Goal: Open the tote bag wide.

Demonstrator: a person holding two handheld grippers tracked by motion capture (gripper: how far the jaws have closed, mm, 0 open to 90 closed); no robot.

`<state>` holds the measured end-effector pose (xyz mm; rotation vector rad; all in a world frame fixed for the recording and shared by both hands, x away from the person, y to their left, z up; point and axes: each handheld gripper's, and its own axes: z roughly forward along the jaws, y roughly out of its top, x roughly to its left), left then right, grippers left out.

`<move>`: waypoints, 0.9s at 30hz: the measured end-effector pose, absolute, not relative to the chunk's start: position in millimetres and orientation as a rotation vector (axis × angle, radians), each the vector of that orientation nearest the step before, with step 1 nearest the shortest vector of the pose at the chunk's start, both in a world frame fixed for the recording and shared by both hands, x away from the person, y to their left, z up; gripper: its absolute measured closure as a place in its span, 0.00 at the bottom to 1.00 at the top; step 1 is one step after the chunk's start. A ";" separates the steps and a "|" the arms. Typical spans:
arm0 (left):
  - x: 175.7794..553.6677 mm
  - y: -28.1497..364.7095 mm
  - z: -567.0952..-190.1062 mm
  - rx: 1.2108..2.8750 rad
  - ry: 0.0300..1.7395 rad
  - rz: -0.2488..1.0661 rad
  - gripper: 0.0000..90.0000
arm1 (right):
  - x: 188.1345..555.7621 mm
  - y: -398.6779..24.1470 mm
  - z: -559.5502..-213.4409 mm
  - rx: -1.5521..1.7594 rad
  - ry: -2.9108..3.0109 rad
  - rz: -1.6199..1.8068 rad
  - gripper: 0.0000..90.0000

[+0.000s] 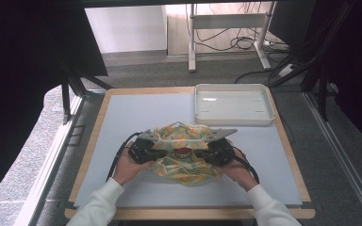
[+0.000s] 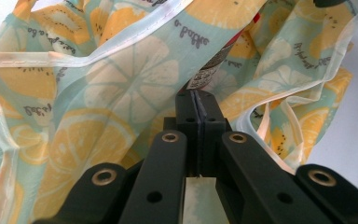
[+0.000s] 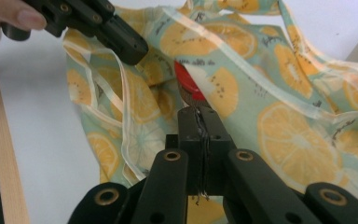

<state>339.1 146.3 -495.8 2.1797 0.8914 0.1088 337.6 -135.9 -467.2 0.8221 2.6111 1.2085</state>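
I am holding the bag (image 1: 184,153) with both tools, at the middle of the counter (image 1: 122,122), right between my hands. My left tool (image 2: 196,100) is clamped tight on a fold of the thin lemon-print cloth, jaws pressed together with the fabric running down between them. My right tool (image 3: 198,116) is pinching the cloth the same way, jaws closed on a thin bunched edge. Just past the tip of each tool something red (image 3: 189,84) with a printed label is showing through the bag's opening; I cannot tell what it is, only that it is sitting inside, partly covered.

My reading is that I am working the mouth of the bag open around that red item. To do this well I should be drawing the two tools apart evenly and lifting a little, so the rim spreads instead of dragging the whole bag along the counter. The cloth is slippery and light, so I am trusting a firm pinch and slow pulls; a jerk could slide the hem out of the jaws.

Beyond the tools, to the far right, a white tray (image 1: 233,115) is standing empty, well apart from the bag. The loose handle straps (image 3: 121,116) are hanging beside my right tool and could snag it.
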 end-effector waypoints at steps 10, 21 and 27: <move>344.4 148.7 -497.1 2.176 0.921 0.136 1.00 | 348.3 -133.0 -479.7 0.855 2.646 1.119 0.98; 359.3 150.2 -502.3 2.163 0.978 0.185 1.00 | 375.7 -136.3 -481.4 0.945 2.588 1.110 0.99; 366.5 148.3 -504.4 2.155 0.995 0.210 1.00 | 387.3 -133.9 -482.1 0.969 2.563 1.098 0.99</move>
